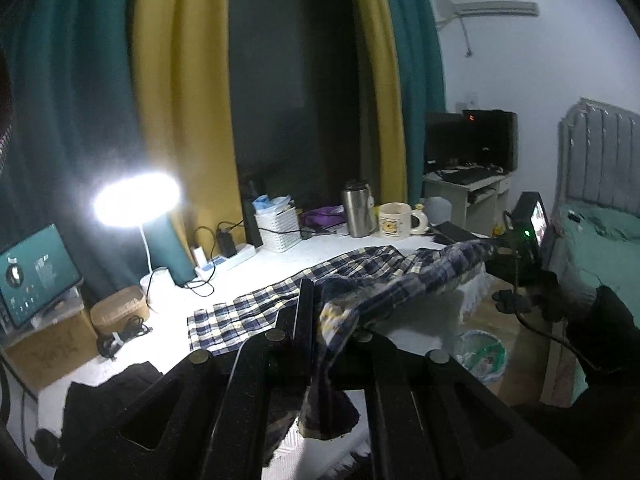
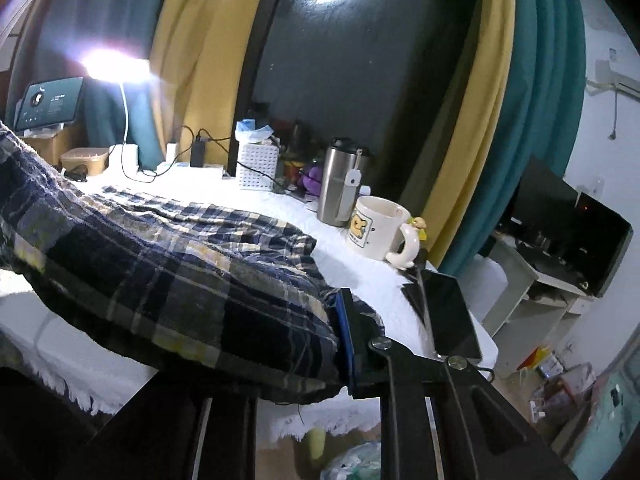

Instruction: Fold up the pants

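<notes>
**Plaid pants lifted at both ends over the white-covered table**

Above the near edge of the table, in the left wrist view, the left gripper point(image 1: 320, 320) was seen closed on a bunched fold of the plaid pants point(image 1: 360, 276), with cloth pinched between its fingers and a tail of fabric hanging below them. From that pinch the raised part of the garment stretched away to the right, where the right gripper point(image 1: 516, 256) was seen at its far end, held by a dark-gloved hand point(image 1: 548, 292). One pant leg was laid flat on the white table cover point(image 1: 172, 300), well apart from the lit desk lamp point(image 1: 136, 200). Behind the pants, a steel tumbler point(image 1: 358, 208) and a cream mug point(image 1: 398, 220) were set side by side near the curtain. A black garment point(image 1: 108, 392) was lying on the table's near left corner.

In the right wrist view, the right gripper point(image 2: 340, 340) was shown clamped on a thick bundle of the plaid pants point(image 2: 180, 272); only the right-hand finger with its blue pad could be made out, the other being covered by cloth. The bundle was held off the table, while the rest of the fabric trailed back onto the white cover point(image 2: 352, 276). The cartoon mug point(image 2: 378, 226) stood just beside the steel tumbler point(image 2: 340, 182), and a dark tablet point(image 2: 450, 316) was lying at the table's right corner.
</notes>
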Demonstrator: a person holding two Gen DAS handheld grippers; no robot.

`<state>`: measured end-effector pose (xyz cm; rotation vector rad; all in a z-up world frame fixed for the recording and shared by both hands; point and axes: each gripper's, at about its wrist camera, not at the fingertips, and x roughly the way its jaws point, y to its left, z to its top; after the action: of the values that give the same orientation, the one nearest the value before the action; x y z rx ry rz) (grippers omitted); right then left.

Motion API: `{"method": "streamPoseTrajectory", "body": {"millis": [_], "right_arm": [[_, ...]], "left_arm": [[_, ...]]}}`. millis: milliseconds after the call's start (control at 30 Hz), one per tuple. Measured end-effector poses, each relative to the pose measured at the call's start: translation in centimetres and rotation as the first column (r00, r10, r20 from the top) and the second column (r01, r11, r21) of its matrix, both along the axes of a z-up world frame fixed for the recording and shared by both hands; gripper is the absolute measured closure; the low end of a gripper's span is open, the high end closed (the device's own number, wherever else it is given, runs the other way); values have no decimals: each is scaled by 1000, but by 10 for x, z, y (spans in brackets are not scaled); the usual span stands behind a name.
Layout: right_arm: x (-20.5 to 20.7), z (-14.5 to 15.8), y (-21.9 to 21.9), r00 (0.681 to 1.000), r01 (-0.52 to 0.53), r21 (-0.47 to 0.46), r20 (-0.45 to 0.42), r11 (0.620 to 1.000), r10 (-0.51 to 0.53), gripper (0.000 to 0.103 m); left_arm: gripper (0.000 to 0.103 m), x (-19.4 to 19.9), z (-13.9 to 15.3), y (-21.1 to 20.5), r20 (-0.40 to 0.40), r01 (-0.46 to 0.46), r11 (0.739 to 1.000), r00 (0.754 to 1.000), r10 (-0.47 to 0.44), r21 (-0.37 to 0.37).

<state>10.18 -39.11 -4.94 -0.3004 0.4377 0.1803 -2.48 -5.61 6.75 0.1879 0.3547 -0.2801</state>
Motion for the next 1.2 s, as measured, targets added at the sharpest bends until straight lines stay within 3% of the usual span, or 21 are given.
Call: {"method": "streamPoseTrajectory", "body": {"millis": [433, 1200], "right_arm": [[-36, -4, -16, 1000, 20, 41, -25, 999, -19, 85], [18, 48, 14, 1000, 3, 126, -5, 992, -2, 85]], "left_arm": [[100, -9, -7, -10, -66, 80, 996, 995, -78, 34], [100, 51, -22, 50, -98, -68, 992, 993, 58, -105]]}}
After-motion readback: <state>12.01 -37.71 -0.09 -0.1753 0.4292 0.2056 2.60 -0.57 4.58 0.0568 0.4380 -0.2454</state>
